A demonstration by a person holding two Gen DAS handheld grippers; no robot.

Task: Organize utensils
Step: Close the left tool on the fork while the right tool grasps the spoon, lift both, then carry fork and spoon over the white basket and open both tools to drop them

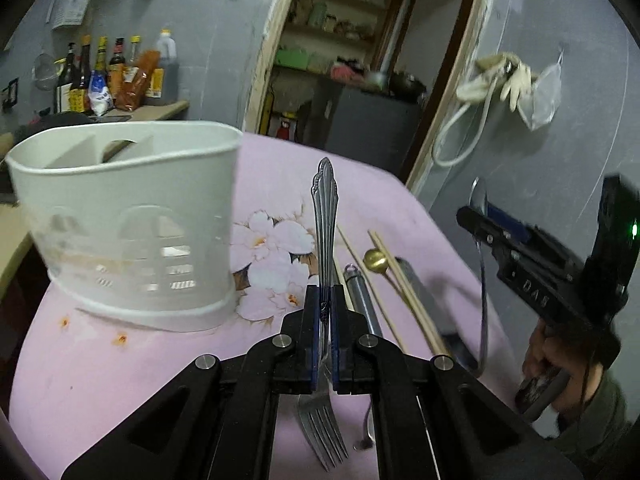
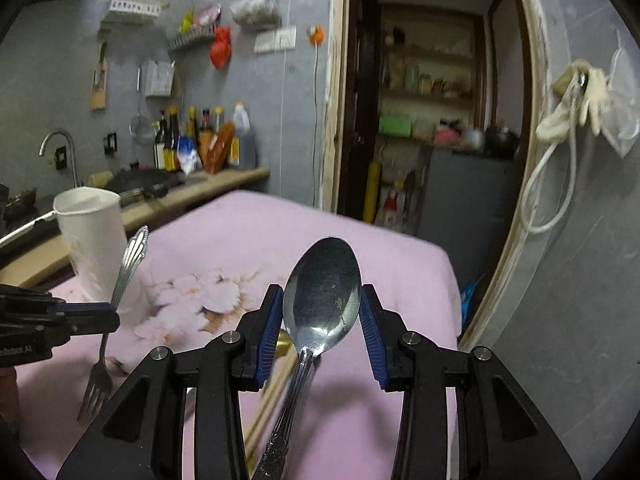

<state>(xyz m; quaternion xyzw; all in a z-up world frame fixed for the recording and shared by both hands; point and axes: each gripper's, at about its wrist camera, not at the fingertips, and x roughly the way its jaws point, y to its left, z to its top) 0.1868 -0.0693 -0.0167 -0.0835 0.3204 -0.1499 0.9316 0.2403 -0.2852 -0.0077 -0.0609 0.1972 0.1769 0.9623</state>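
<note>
My left gripper is shut on a steel fork, handle pointing up and away, tines toward the camera; the fork also shows in the right wrist view. A white utensil caddy stands on the pink table to the left of it. My right gripper is shut on the bowl of a steel spoon, held above the table; it shows at the right in the left wrist view.
On the pink flowered tablecloth lie wooden chopsticks, a gold spoon and a steel handle. Bottles stand on a counter behind. A doorway opens beyond the table.
</note>
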